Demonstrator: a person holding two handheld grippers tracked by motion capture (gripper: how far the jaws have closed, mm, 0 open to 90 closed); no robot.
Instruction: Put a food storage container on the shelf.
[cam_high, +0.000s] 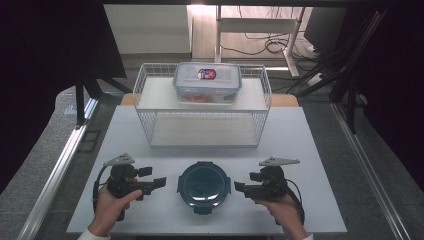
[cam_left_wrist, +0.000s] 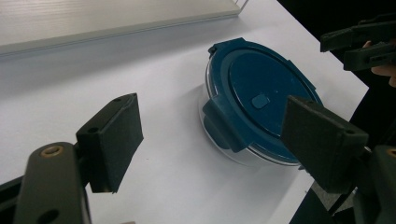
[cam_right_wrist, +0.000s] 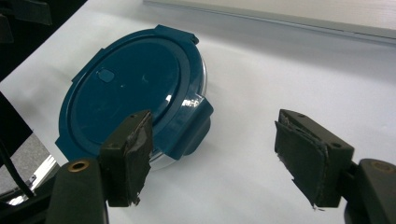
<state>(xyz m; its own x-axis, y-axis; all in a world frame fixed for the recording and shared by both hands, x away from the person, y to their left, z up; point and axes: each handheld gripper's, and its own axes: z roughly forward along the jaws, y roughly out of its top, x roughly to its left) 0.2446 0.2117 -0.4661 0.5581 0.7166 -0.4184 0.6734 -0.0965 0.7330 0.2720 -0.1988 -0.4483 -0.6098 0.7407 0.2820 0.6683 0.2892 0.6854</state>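
A round clear container with a dark teal clip-on lid (cam_high: 204, 185) (cam_left_wrist: 261, 107) (cam_right_wrist: 135, 88) sits on the white table near the front edge, between my two grippers. To its left, my left gripper (cam_high: 161, 182) (cam_left_wrist: 217, 140) points at it with jaws wide apart and nothing between the pads. From the right, my right gripper (cam_high: 239, 188) (cam_right_wrist: 219, 156) faces the container, also open and empty. Both stay a little short of the lid's side tabs. In the left gripper view the right gripper (cam_left_wrist: 364, 44) shows beyond the container.
A white wire rack (cam_high: 150, 100) with two shelves stands at the back of the table (cam_high: 300, 150). On its top shelf rests a clear rectangular box with a blue-edged lid (cam_high: 207, 82). Metal rails run along both sides of the table.
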